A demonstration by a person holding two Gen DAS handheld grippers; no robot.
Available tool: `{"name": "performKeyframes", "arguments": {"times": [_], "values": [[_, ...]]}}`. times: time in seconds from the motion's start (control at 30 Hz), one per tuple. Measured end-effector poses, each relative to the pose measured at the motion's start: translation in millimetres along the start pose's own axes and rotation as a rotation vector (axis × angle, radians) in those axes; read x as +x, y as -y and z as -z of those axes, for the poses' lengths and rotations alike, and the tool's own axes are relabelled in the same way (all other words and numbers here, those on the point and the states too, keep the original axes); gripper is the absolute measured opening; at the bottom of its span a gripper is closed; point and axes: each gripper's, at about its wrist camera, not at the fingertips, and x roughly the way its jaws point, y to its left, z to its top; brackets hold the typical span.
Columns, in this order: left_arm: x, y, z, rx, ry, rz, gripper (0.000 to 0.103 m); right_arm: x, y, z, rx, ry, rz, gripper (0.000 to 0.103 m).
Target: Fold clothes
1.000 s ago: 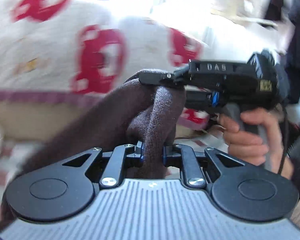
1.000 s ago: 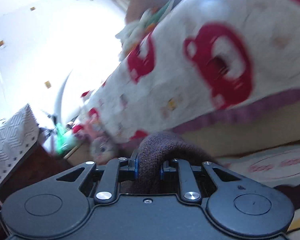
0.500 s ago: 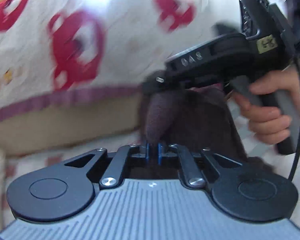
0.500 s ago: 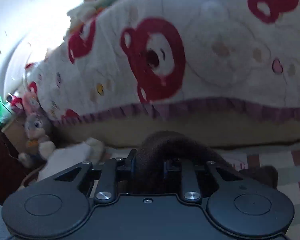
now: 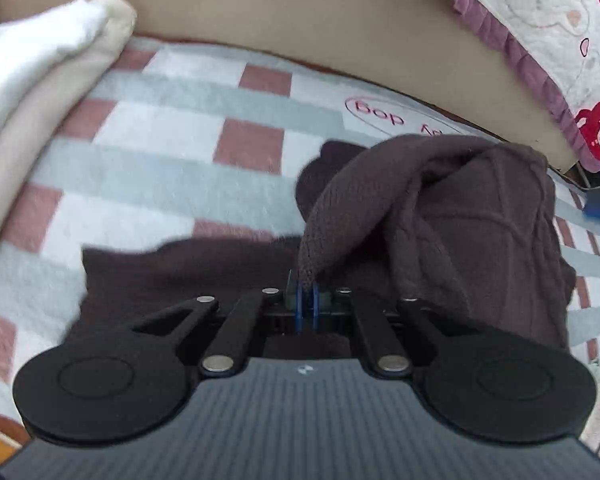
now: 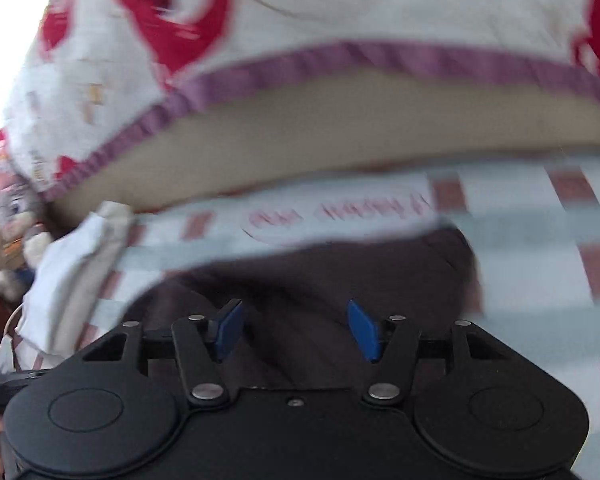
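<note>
Sweater (image 5: 472, 216), dark brown knit, lies in a bunched heap on the checked blanket (image 5: 172, 128), which is squared in white, grey-blue and dull red. My left gripper (image 5: 307, 296) is clamped tight on 1 fold of it, the blue pads nearly meeting with the knit pinched between them; from there the fabric rises in a ridge and drapes over the rest of the heap to the right. A flat part of the same sweater spreads under and to the left of that gripper. My right gripper (image 6: 296, 330) stands wide apart, its 2 blue pads (image 6: 228, 328) well separated and nothing between them; it hangs just above the dark sweater (image 6: 320, 276), and I cannot tell whether it touches the cloth. The right view is smeared by motion blur. Folded white cloth (image 5: 32, 92) sits at the blanket's left edge, well apart from the sweater. Beyond the blanket runs a tan band, and above it a white quilt (image 5: 548, 12) with red bear prints and a purple frill. A red oval with lettering (image 5: 384, 114) is printed on the blanket just behind the heap. Plush toy (image 6: 16, 208), grey and pink, at the far left of the right view. No container in sight.
</note>
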Motion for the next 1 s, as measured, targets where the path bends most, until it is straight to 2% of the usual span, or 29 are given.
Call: {"name": "performKeyframes", "arguments": {"times": [0.07, 0.13, 0.3, 0.33, 0.37, 0.43, 0.5, 0.53, 0.57, 0.6, 0.63, 0.7, 0.73, 0.8, 0.87, 0.93, 1.0], "values": [[-1, 3, 5, 0.01, 0.003, 0.01, 0.006, 2, 16, 12, 0.044, -0.06, -0.007, 0.063], [0, 4, 8, 0.025, 0.013, 0.016, 0.007, 3, 22, 29, 0.057, -0.097, -0.06, 0.064], [-5, 1, 22, -0.027, 0.001, 0.118, 0.007, 22, 13, 55, 0.034, -0.221, -0.178, 0.069], [-5, 0, 24, -0.042, -0.005, 0.142, 0.011, 27, 6, 56, -0.008, -0.216, -0.112, 0.076], [-5, 1, 26, -0.042, -0.004, 0.151, 0.013, 32, 0, 57, -0.051, -0.21, -0.045, 0.088], [-4, 5, 29, -0.041, 0.0, 0.168, 0.018, 46, -9, 61, -0.101, -0.22, 0.082, 0.089], [-6, 10, 31, -0.027, 0.006, 0.187, 0.019, 58, -10, 66, -0.098, -0.262, 0.083, 0.083], [-7, 13, 30, -0.014, 0.011, 0.197, 0.021, 59, -13, 68, -0.103, -0.263, 0.066, 0.065], [-8, 16, 30, -0.001, 0.016, 0.207, 0.022, 57, -17, 69, -0.127, -0.268, 0.044, 0.039], [-10, 19, 30, 0.013, 0.021, 0.217, 0.025, 54, -21, 71, -0.149, -0.271, 0.022, 0.023], [-11, 23, 30, 0.026, 0.026, 0.227, 0.028, 51, -24, 72, -0.147, -0.261, 0.0, 0.018], [-14, 29, 30, 0.052, 0.036, 0.247, 0.032, 44, -28, 75, -0.142, -0.241, -0.044, 0.017], [-16, 32, 30, 0.065, 0.042, 0.258, 0.035, 42, -29, 76, -0.132, -0.236, -0.092, 0.017], [-22, 35, 29, 0.072, 0.064, 0.299, 0.042, 38, -35, 77, -0.113, -0.235, -0.221, 0.016], [-17, 35, 31, 0.075, 0.04, 0.312, 0.043, 39, -46, 79, -0.101, -0.248, -0.37, 0.014], [-12, 34, 33, 0.078, 0.017, 0.325, 0.049, 40, -59, 84, -0.084, -0.265, -0.514, 0.014], [-7, 34, 35, 0.08, -0.007, 0.339, 0.053, 50, -80, 96, -0.062, -0.291, -0.607, 0.014]]}}
